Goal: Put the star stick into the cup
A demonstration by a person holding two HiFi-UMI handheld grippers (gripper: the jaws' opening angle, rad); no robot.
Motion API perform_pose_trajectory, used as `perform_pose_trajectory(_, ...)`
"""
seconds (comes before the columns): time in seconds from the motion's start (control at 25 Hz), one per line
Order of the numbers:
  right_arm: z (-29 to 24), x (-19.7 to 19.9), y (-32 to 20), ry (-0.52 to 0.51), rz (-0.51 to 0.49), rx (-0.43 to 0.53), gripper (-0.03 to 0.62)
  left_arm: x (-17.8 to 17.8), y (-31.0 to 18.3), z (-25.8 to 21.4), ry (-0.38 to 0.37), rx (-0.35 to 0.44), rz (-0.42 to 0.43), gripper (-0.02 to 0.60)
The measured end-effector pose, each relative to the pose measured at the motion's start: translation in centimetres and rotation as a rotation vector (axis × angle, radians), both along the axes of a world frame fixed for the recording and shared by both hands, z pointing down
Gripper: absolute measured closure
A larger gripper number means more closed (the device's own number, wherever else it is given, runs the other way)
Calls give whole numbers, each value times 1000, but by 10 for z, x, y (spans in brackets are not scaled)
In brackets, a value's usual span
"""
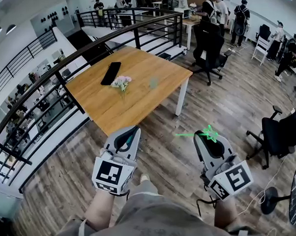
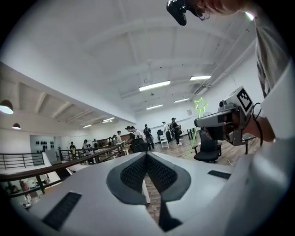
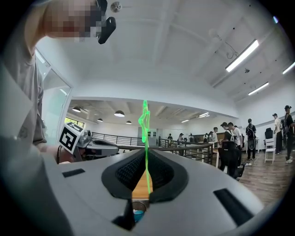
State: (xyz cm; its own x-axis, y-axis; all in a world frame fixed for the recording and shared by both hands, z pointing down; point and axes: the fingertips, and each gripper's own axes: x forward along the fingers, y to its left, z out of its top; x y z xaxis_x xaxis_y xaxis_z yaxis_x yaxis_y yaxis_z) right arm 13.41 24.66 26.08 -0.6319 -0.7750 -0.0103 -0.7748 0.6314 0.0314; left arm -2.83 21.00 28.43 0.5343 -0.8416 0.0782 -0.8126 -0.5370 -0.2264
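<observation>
A green star stick (image 1: 207, 134) lies sideways across the tip of my right gripper (image 1: 203, 135), which is shut on it. In the right gripper view the stick (image 3: 146, 138) rises between the closed pads, star end up. From the left gripper view the star (image 2: 200, 104) shows at the right. A small clear cup (image 1: 154, 83) stands on the wooden table (image 1: 137, 98) ahead, well beyond both grippers. The cup (image 3: 137, 213) also shows low through the right jaws' gap. My left gripper (image 1: 133, 132) is shut and empty; its pads (image 2: 138, 173) meet.
On the table lie a black flat object (image 1: 111, 73) and a small bunch of flowers (image 1: 121, 82). A black railing (image 1: 62, 70) runs along the table's left side. Office chairs (image 1: 278, 134) stand at the right, and people stand at the back.
</observation>
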Motion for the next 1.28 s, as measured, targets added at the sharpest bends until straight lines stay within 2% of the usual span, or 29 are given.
perform_pose_trajectory(0.28,0,2,-34,-1,1,-18,554,0,-33,-5,13,-7,-8,566)
perform_pose_trajectory(0.56,20,-6,-89,34,-6,-39,554,-12,-87,16,38,-20,-16,565)
perform_pose_trajectory(0.92,40,-25,-201,64,-3,-110,554,-26,-195,37,53,-90,-1,566)
perform_pose_trajectory(1.28,52,-72,-330,64,-19,-157,554,-56,-317,49,34,-157,17,566)
